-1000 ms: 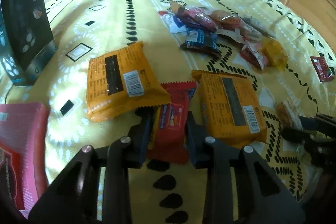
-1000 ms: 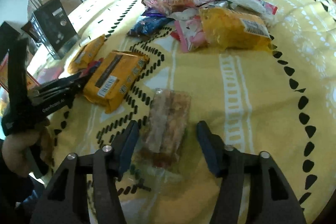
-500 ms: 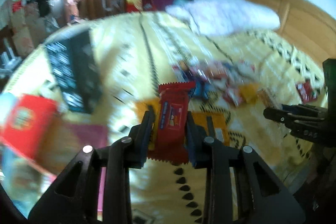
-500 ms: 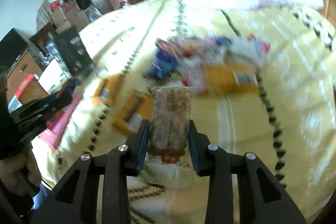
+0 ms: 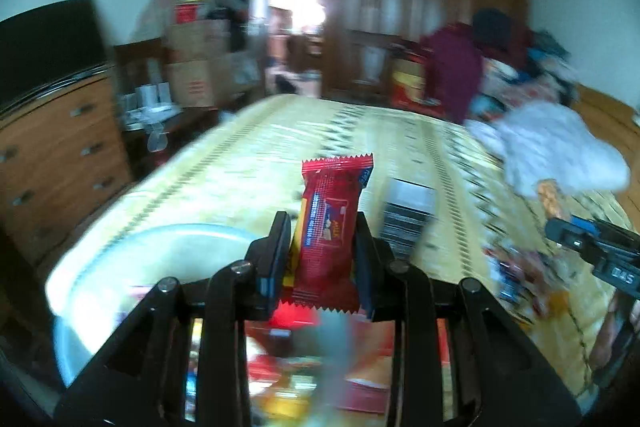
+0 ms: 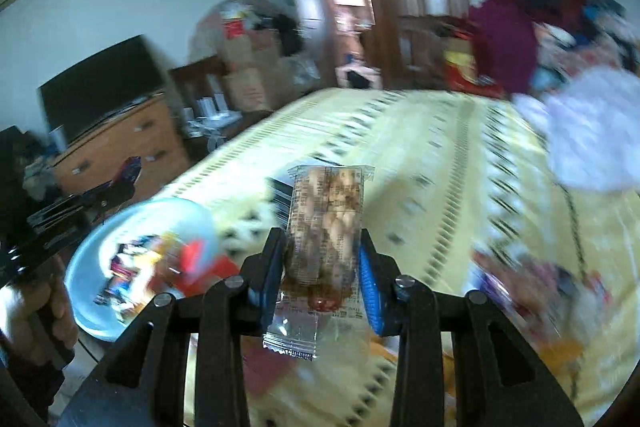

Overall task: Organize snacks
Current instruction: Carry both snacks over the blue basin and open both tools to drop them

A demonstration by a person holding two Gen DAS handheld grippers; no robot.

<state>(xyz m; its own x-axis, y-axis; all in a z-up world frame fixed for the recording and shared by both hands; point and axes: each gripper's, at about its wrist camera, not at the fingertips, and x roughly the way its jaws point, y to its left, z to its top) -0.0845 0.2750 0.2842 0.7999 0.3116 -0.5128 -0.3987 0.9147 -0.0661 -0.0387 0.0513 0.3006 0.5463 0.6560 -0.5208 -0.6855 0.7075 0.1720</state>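
Note:
My left gripper [image 5: 322, 231] is shut on a red snack packet [image 5: 330, 211] that stands upright between its pads, lifted above the yellow bedspread [image 5: 360, 131]. A pale blue bowl [image 5: 120, 251] sits below and to its left. My right gripper [image 6: 322, 255] is shut on a clear-wrapped brown snack bar [image 6: 326, 219], also raised over the bed. In the right wrist view the bowl [image 6: 86, 259] holds several snack packets, and the left gripper [image 6: 80, 203] hovers by its far left rim. In the left wrist view, the right gripper [image 5: 592, 247] shows at the right edge.
A black box [image 5: 408, 211] stands on the bed behind both packets. Loose snacks [image 6: 540, 283] lie blurred at the right. Red boxes [image 5: 360, 367] lie under the left gripper. A white pillow [image 5: 560, 155], a wooden dresser [image 5: 52, 155] and a person's hand [image 6: 36, 315] are in view.
Both grippers rose from the bedspread and swung left with their packets. The right gripper closed on the clear-wrapped bar that lay between its open fingers. The bowl has come into view.

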